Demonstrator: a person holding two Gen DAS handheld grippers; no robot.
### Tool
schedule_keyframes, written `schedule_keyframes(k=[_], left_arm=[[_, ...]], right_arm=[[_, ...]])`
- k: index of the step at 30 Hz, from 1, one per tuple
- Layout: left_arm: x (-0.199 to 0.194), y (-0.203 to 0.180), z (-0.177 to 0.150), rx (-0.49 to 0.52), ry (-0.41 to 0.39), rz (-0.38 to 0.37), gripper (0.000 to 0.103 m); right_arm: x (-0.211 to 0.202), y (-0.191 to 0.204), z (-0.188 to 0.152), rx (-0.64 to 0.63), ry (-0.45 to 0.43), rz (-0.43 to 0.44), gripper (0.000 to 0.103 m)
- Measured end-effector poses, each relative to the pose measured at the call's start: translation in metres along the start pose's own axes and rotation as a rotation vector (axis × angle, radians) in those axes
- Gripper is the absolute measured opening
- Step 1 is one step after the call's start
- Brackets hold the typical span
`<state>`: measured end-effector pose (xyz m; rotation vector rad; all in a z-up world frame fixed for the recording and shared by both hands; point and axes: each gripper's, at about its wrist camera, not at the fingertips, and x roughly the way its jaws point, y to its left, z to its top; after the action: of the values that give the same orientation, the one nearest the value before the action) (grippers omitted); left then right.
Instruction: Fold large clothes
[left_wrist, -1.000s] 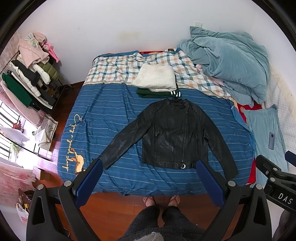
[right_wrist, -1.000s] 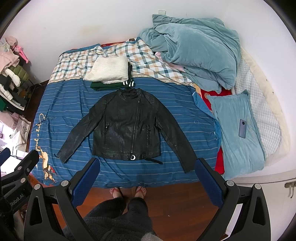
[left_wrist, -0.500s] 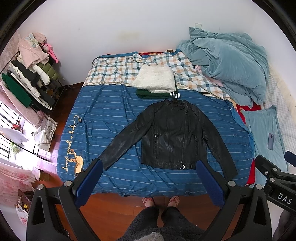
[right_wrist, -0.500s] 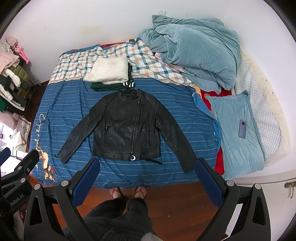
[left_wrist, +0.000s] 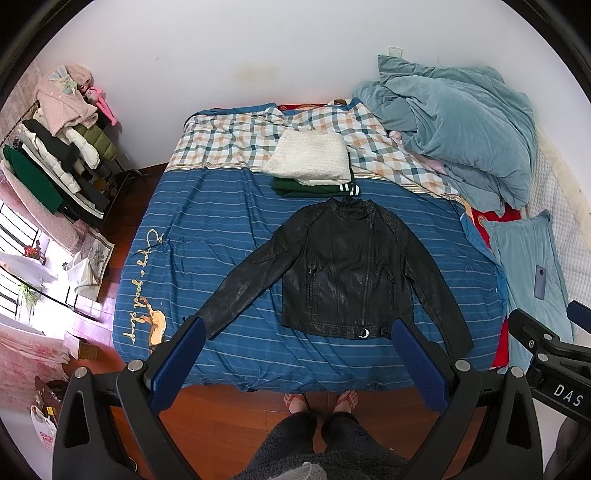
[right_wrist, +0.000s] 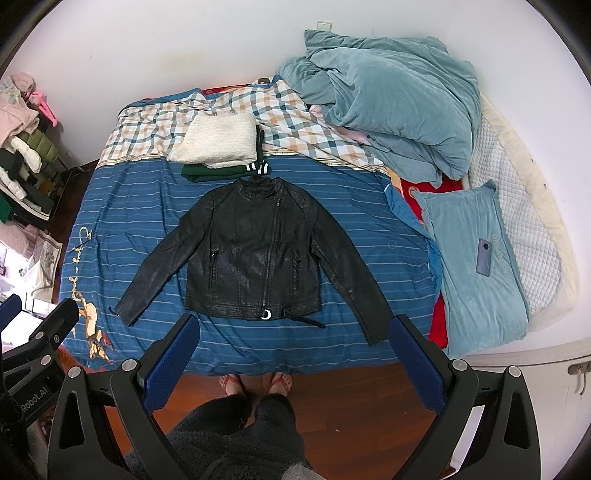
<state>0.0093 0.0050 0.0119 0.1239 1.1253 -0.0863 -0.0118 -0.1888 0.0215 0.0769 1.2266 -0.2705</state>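
Observation:
A black leather jacket lies flat and face up on the blue striped bedspread, sleeves spread out to both sides, collar toward the wall. My left gripper hangs open high above the bed's near edge, holding nothing. My right gripper is likewise open and empty, held well above the jacket's hem. Part of the right gripper's body shows at the right edge of the left wrist view.
Behind the collar sit a folded white knit on a folded green garment. A rumpled teal duvet, a teal pillow with a phone, a loaded clothes rack, and the person's feet on wood floor.
Both views drift only slightly; the bed sits marginally higher in the left wrist view. The jacket has not moved and both grippers stay open.

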Motion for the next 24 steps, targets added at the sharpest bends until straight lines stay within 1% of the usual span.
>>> schedule_keyframes(k=[15, 17, 19, 21, 23, 24], left_arm=[[0.000, -0.003, 0.003, 0.002, -0.004, 0.000, 0.103], [0.002, -0.003, 0.006, -0.001, -0.004, 0.002, 0.103], [0.008, -0.003, 0.013, -0.006, -0.032, 0.009, 0.103], [0.023, -0.001, 0.023, -0.020, -0.083, 0.044, 0.103], [0.042, 0.000, 0.032, -0.014, -0.129, 0.087, 0.103], [0.053, -0.001, 0.036, -0.008, -0.144, 0.107, 0.103]], right_arm=[[0.000, 0.002, 0.002, 0.003, 0.001, 0.002, 0.103], [0.001, 0.002, 0.002, 0.011, 0.009, 0.013, 0.103], [0.004, 0.004, 0.007, 0.030, 0.011, 0.049, 0.103], [0.012, -0.003, 0.009, 0.079, -0.015, 0.130, 0.103], [0.031, -0.014, 0.011, 0.152, -0.006, 0.162, 0.103], [0.043, -0.019, 0.010, 0.184, 0.000, 0.164, 0.103]])
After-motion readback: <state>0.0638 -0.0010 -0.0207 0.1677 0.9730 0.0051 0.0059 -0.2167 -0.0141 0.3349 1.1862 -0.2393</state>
